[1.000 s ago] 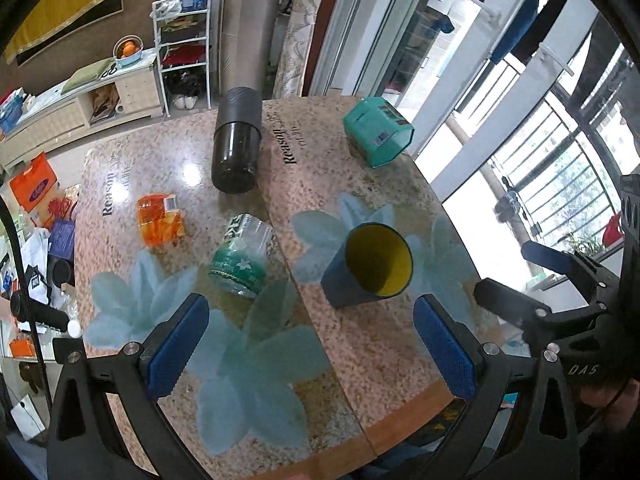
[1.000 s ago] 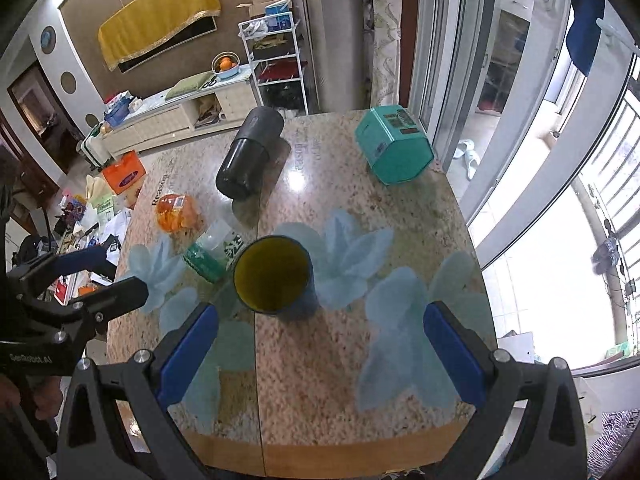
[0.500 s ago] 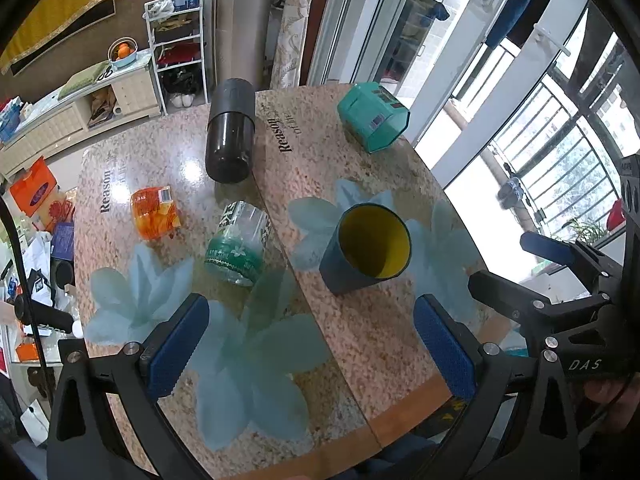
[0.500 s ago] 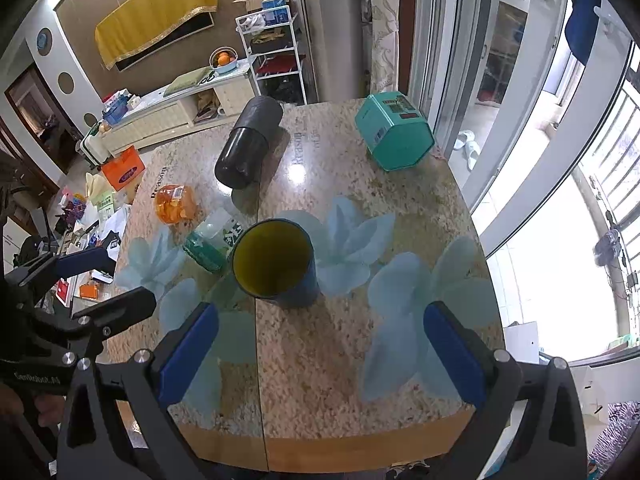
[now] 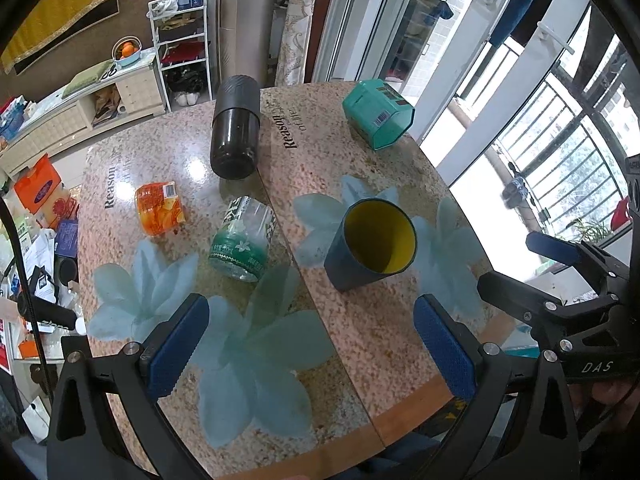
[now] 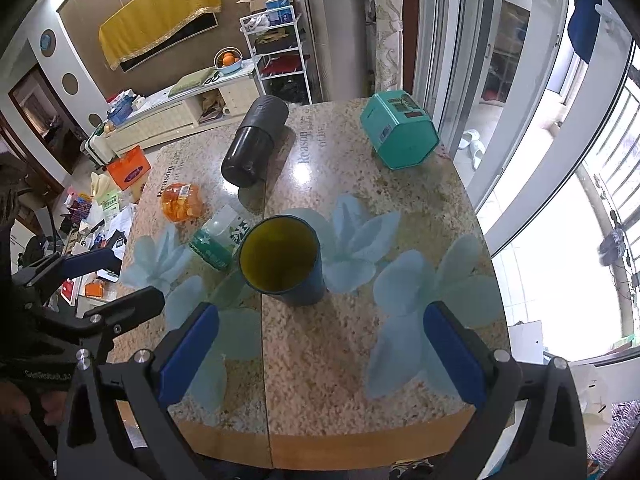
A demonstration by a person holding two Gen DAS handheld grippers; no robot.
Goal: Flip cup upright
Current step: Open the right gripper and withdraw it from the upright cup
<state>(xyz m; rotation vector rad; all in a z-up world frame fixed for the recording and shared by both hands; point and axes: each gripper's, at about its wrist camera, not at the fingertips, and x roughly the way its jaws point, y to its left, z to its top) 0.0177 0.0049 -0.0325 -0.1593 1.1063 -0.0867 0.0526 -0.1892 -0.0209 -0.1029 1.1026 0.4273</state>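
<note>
Dark blue cup (image 5: 370,245) with yellow lining, standing upright on its base near middle of granite-patterned table (image 5: 360,184), just right of the table's centre seam. Long axis vertical, mouth facing up, rim round and open to both cameras. Interior yellow, nothing visible inside from the right wrist view (image 6: 282,260).

Left gripper (image 5: 312,350) held above near table edge, blue-padded fingers (image 5: 176,346) spread wide, nothing between them; cup beyond the gap, nearer the right finger, not touching. Right gripper (image 6: 324,354) likewise above near edge, fingers (image 6: 456,352) spread wide, pinching nothing; cup ahead, closer to the left finger, apart from it. Each gripper visible at the margin of the other's view.

Clear jar with green label (image 5: 242,245) lying on its side just left of the cup, across the seam; close to the cup but contact not certain. Contents not readable. Orange transparent container (image 5: 160,209) with barcode sticker lying farther left, orange pieces inside. Black cylindrical flask (image 5: 235,132) lying on its side at the far part of the table, long axis running away from the cameras. Teal hexagonal tin (image 5: 378,120) tipped at the far right corner, closed side facing the cameras, barcode label showing; contents hidden.
</note>
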